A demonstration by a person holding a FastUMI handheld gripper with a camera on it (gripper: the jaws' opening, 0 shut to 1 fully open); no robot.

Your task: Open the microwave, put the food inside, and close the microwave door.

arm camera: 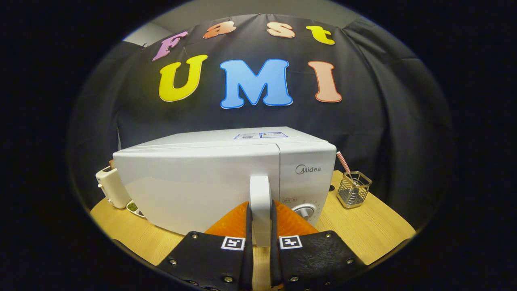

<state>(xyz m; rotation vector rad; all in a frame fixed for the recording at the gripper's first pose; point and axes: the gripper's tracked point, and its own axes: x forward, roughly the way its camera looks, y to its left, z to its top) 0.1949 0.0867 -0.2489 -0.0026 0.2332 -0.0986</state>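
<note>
gripper (261,238): I've got both fingers pinched on the door handle (260,202), ready to pull it open.
handle: upright bar, long axis vertical, at the door's right edge beside the control panel.
toaster (112,186): left of the microwave, on the table (371,230).
microwave (210,182): just ahead, front facing me, long axis left-right, door looks about closed.
food: can't tell; small dish (135,208) peeks by toaster.
wire holder (354,189): right, apart.
</note>
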